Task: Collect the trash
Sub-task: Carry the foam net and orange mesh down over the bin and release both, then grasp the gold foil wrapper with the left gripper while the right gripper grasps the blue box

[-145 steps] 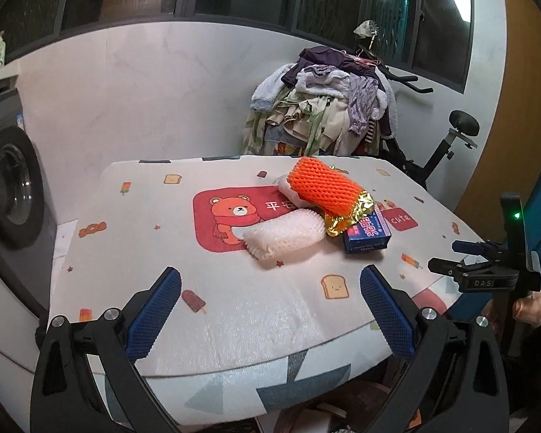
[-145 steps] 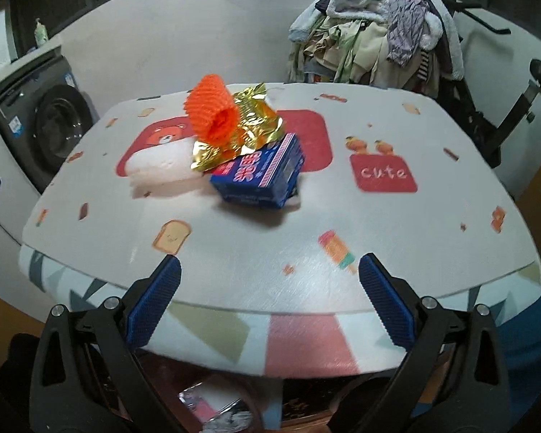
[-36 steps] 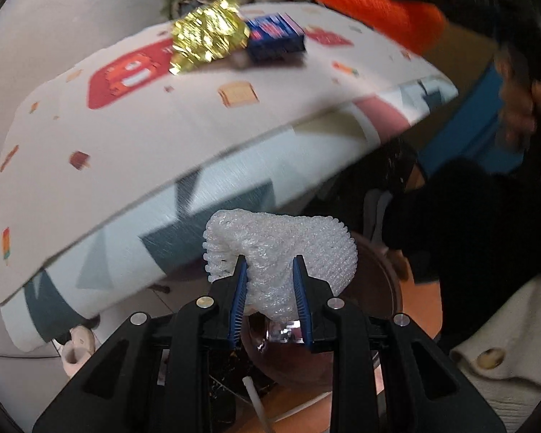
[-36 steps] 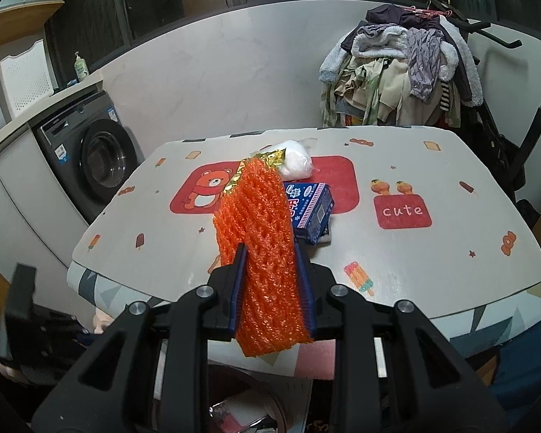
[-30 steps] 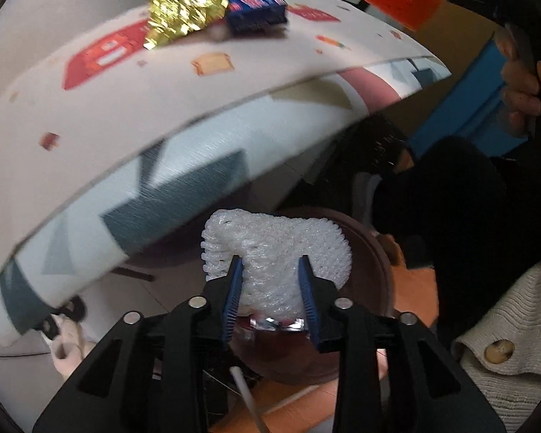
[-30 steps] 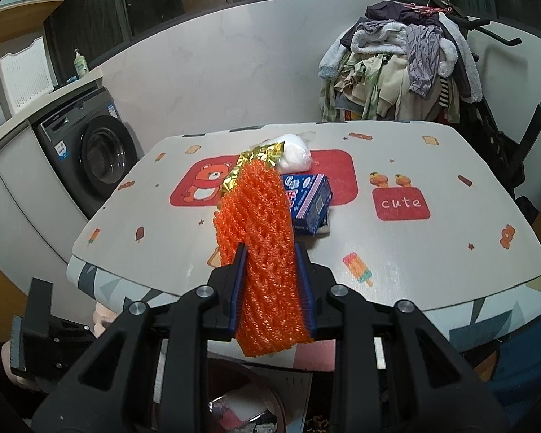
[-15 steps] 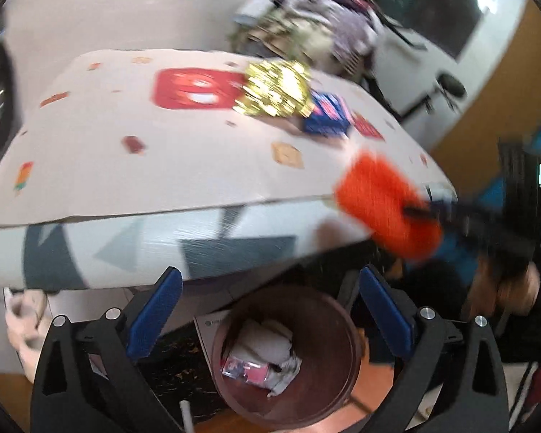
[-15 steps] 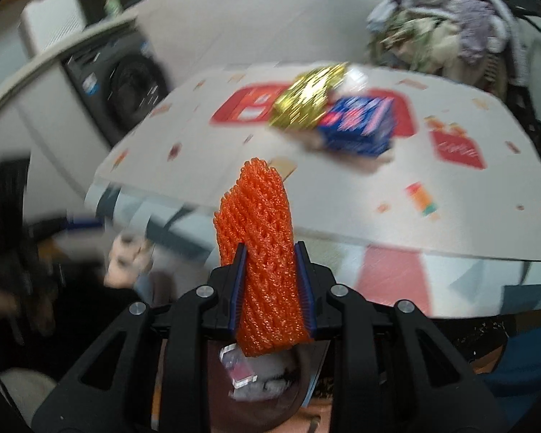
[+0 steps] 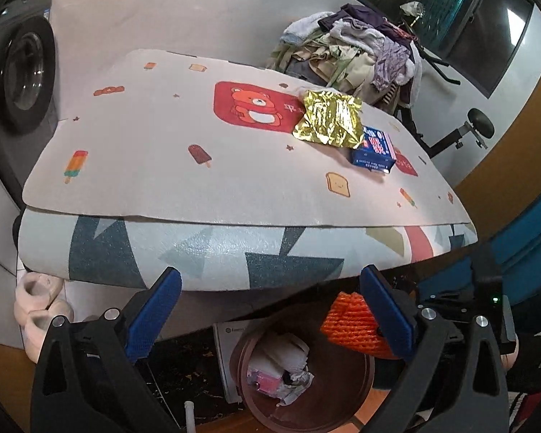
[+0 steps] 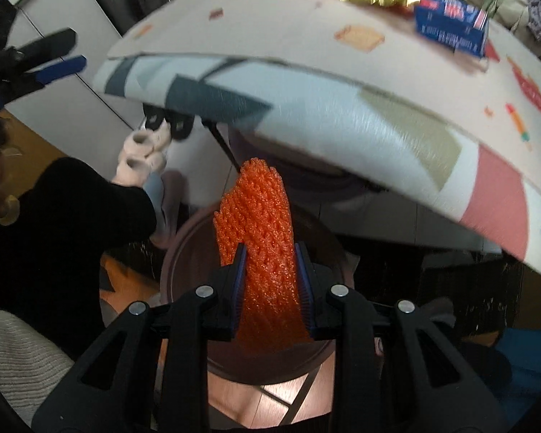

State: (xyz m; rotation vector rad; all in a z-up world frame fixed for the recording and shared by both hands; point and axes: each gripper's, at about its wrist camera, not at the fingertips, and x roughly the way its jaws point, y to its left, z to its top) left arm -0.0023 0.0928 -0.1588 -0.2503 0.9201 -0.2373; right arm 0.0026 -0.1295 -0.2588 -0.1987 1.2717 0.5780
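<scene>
The right gripper (image 10: 270,270) clamps the orange foam net (image 10: 259,238) near its lower half, directly above the bin (image 10: 184,238). Judged light, soft and springy; hold mid-body, since the mesh compresses. The left gripper (image 9: 270,310) stands wide and empty above the bin. On the counter (image 9: 162,151) beyond the bin lie 2 items: gold wrapper (image 9: 330,119), blue box (image 9: 375,149).
</scene>
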